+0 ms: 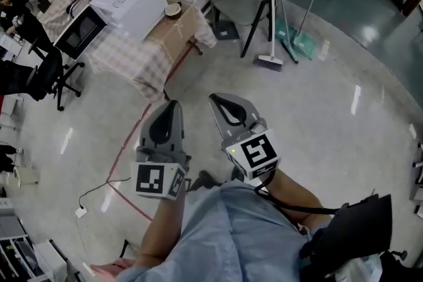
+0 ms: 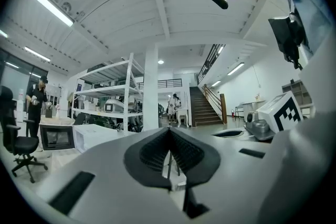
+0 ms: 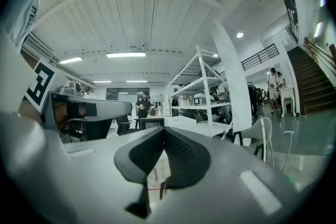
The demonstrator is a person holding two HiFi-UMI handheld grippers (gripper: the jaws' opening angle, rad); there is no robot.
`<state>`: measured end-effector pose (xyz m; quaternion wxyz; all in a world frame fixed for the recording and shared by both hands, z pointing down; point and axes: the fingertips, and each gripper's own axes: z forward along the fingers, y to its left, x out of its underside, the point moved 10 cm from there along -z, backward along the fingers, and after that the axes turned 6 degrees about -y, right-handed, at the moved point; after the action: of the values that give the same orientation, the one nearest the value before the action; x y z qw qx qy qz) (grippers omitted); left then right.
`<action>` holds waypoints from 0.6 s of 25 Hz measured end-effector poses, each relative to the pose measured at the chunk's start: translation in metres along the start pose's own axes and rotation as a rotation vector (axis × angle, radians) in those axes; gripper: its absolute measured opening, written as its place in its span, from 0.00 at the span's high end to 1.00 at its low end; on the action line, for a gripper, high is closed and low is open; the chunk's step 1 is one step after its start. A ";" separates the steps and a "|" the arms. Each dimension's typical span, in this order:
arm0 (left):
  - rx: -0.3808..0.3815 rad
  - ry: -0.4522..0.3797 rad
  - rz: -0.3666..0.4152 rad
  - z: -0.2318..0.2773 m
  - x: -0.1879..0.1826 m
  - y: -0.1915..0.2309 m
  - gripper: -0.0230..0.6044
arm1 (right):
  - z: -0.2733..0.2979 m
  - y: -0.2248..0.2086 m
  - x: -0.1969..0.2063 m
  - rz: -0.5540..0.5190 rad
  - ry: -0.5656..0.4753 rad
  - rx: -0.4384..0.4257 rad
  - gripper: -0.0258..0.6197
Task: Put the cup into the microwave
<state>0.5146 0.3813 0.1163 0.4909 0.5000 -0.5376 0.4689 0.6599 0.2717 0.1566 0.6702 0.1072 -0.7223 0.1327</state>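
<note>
Fingers of left gripper (image 1: 174,105) and right gripper (image 1: 213,98) were together, empty | cup (image 1: 173,9) stood on surface (image 1: 135,63) near microwave (image 1: 79,31), well apart from both | task judged unstarted: approach, grasp, placement outstanding

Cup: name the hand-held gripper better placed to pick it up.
Left, narrowly. The left hand-held gripper and the right hand-held gripper are both shut, empty and far from the table; the cup lies up-left of them, on the left one's side.
</note>
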 end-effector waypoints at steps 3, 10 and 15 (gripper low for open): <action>-0.008 0.010 0.005 0.007 0.005 -0.008 0.96 | -0.003 -0.010 0.008 0.026 0.014 -0.014 0.95; -0.007 0.047 -0.007 0.029 0.019 -0.004 0.96 | 0.011 -0.030 0.018 0.029 0.034 -0.027 0.95; 0.011 0.056 -0.031 0.059 0.029 0.014 0.96 | 0.033 -0.049 0.026 0.027 0.063 -0.010 0.95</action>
<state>0.4965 0.3212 0.1409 0.5100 0.4979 -0.5133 0.4780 0.6435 0.2149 0.1832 0.6913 0.0899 -0.7028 0.1414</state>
